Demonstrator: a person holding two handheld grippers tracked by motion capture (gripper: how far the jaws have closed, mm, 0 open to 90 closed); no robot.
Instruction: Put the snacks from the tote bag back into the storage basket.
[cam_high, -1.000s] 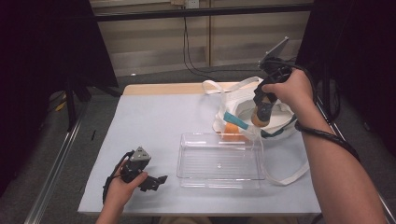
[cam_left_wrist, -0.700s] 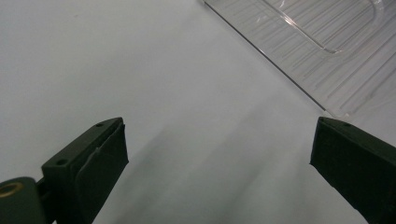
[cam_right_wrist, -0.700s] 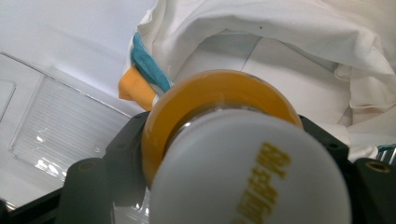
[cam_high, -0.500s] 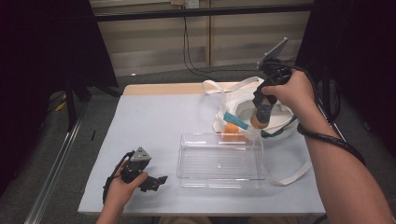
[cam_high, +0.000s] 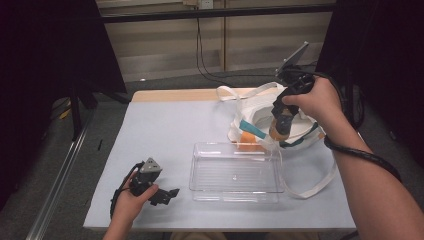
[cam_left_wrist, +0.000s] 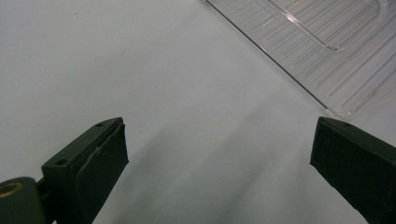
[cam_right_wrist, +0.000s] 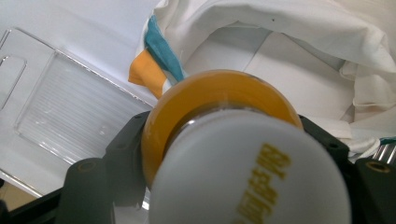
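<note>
Right hand-held gripper (cam_high: 281, 125) is clamped on a small bottle (cam_right_wrist: 219, 135): jaws sit either side of it in the right gripper view. It's up in the air over the white tote bag (cam_high: 295, 132), near the worktop's (cam_high: 165, 125) far right corner, nose pointing down.

Left hand-held gripper (cam_high: 159, 192) sits low at the near left corner, jaws wide apart with nothing between them, just bare worktop. In the left gripper view the corner of the clear tray (cam_left_wrist: 327, 51) is just ahead of it.

Writing: yellow print on the bottle's white cap (cam_right_wrist: 252, 172), too blurred to read.

Bottle look: orange-yellow rounded body, glossy, with a white rounded cap facing the camera. Bag under it is white cloth with teal and orange patches and long white straps, mouth open. Clear ribbed plastic tray (cam_high: 235, 172) lies near the front edge, touching the bag's near side.
</note>
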